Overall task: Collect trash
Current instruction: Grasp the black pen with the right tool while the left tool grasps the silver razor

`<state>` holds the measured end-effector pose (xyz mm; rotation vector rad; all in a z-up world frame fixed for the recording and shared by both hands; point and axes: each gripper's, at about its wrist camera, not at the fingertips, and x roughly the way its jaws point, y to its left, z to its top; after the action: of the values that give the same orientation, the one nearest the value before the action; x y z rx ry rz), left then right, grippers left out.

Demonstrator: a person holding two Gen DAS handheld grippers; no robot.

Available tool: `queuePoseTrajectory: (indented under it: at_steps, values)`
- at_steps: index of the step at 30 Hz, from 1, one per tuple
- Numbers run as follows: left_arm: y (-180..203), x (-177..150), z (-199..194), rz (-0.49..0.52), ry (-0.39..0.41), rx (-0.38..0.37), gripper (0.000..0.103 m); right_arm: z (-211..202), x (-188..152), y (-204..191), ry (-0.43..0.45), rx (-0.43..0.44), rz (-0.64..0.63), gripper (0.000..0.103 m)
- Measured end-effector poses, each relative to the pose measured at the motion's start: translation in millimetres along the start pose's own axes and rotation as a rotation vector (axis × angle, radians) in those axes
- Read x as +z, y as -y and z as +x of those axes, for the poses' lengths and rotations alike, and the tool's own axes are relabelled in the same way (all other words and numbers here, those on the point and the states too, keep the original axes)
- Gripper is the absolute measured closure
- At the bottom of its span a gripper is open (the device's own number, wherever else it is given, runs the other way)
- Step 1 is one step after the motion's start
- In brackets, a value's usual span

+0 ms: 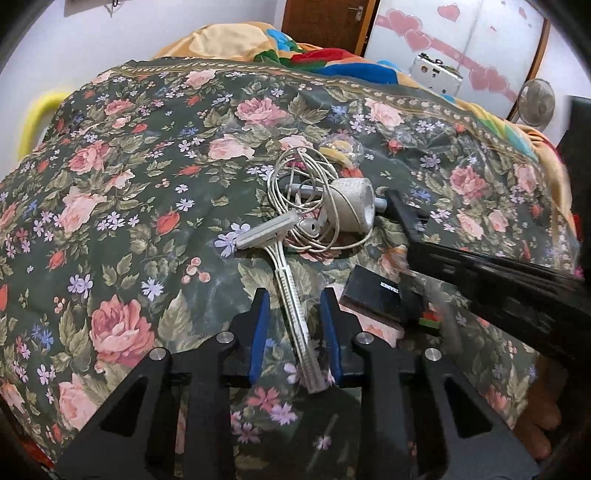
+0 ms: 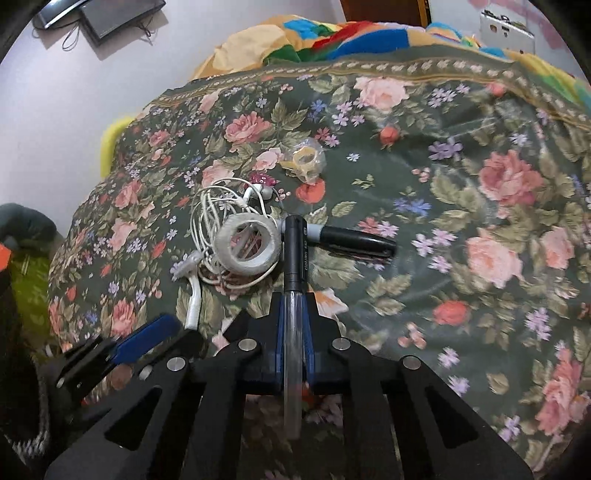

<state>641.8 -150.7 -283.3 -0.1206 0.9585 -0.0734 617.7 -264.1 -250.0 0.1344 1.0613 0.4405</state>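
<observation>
A white disposable razor [image 1: 291,306] lies on the floral bedspread [image 1: 147,184], its handle between the blue pads of my left gripper [image 1: 295,310], which is open around it. Its head also shows in the right wrist view [image 2: 184,269]. My right gripper [image 2: 294,295] is shut on a pen [image 2: 294,266] with a black cap and clear barrel. Beyond lie tangled white earphones [image 2: 218,206], a white tape roll [image 2: 247,243], a black marker [image 2: 351,238] and a clear wrapper with yellow rings [image 2: 304,158]. The right gripper shows as a black arm in the left wrist view [image 1: 480,266].
A small black box [image 1: 373,291] lies on the bedspread right of the razor. A colourful blanket [image 1: 314,55] is heaped at the far side of the bed. A wall is at the left, a door [image 1: 325,22] and wardrobe behind.
</observation>
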Motion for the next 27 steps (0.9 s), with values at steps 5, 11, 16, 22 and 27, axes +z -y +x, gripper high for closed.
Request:
queuePoseTrajectory:
  at_steps: [5,11,16,22,27]
  values:
    - [3,3,5,-0.01,-0.002,0.055,0.093,-19,-7,4,0.036,-0.077,-0.043,0.094]
    - [1,1,-5,-0.027,-0.055,0.025,0.095,-35,-15,3,0.035,-0.11,-0.044,0.094]
    - [6,-4,-49,0.002,-0.016,0.014,0.095,-57,-19,-5,0.045,-0.114,-0.041,0.094]
    - [8,-4,-119,0.012,0.055,-0.01,0.095,-97,-24,-30,0.085,-0.11,-0.059,0.094]
    - [7,-5,-179,0.03,0.115,-0.007,0.095,-136,-27,-65,0.142,-0.106,-0.102,0.094]
